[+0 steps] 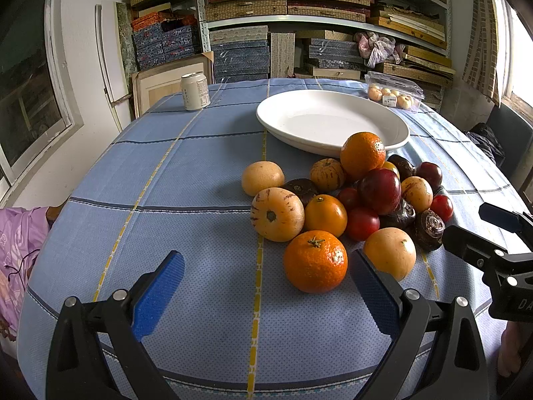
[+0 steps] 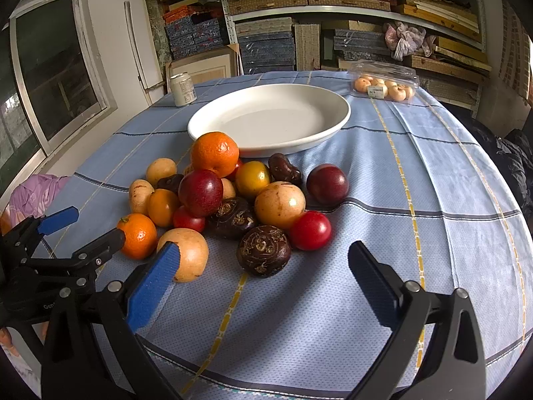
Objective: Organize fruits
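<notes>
Two grippers hover over a blue checked tablecloth (image 1: 186, 173), both with jaws spread wide and nothing between the blue pads.

From the left wrist view, the left gripper (image 1: 266, 283) fills the bottom of the frame. A mandarin (image 1: 314, 261) sits just inside its right-hand finger (image 1: 373, 296), near it but whether touching cannot be told. The fruit pile (image 1: 353, 200) lies right of centre: a striped yellow melon (image 1: 277, 214), a pale round fruit (image 1: 262, 178) at the left edge of the heap, a large orange (image 1: 362, 151) at the top against the plate, a red plum (image 1: 381, 190) in the middle, small tomatoes and dark brown fruits around them. The right gripper (image 1: 479, 226) enters at the right edge, its tips next to a dark fruit (image 1: 429, 228).

From the right wrist view, the right gripper (image 2: 263, 270) frames the bottom, with a dark patterned fruit (image 2: 263, 250) just ahead of its gap and a pale fruit (image 2: 186, 253) behind its left-hand finger (image 2: 153, 286). A tomato (image 2: 309, 230) lies right of the dark fruit, and a plum (image 2: 327, 183) sits slightly apart on the heap's right side. The left gripper (image 2: 88, 228) shows at the left edge beside the mandarin (image 2: 138, 235).

An empty white plate (image 2: 326, 126) stands beyond the pile in the upper middle of the frame. A can (image 2: 182, 88) sits at upper left, and a clear box (image 2: 384, 81) of small fruits at upper right. Shelves (image 2: 333, 10) of stacked boxes fill the background.
</notes>
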Motion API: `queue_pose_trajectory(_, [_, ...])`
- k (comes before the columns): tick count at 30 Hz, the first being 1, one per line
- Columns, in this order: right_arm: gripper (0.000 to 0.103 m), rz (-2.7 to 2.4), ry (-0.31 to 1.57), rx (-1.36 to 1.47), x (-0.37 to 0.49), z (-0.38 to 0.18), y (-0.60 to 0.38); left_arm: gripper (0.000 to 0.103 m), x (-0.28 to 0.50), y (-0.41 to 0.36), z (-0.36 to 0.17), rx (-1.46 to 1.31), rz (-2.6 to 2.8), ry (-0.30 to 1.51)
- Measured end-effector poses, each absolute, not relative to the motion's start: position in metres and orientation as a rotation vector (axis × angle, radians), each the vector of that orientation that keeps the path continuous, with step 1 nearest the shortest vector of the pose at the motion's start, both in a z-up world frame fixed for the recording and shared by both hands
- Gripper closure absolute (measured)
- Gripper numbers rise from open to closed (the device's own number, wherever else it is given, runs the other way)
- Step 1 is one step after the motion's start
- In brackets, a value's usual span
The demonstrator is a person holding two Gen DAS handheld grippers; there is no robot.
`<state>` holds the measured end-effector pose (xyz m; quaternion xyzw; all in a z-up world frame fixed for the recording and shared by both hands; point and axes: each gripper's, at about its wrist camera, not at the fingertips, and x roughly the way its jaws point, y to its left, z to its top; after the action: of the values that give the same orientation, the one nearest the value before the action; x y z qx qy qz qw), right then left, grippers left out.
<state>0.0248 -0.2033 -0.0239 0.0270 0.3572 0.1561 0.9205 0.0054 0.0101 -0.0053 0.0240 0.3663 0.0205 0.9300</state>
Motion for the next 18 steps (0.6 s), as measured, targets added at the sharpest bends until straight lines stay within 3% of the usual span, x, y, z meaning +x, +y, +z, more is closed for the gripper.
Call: queue_pose_trajectory(18, [0.004, 0.31, 0.824, 0.144, 0.033, -0.036, -0.219, 0.004, 0.016, 0.002, -0.022, 0.071, -0.034, 0.845])
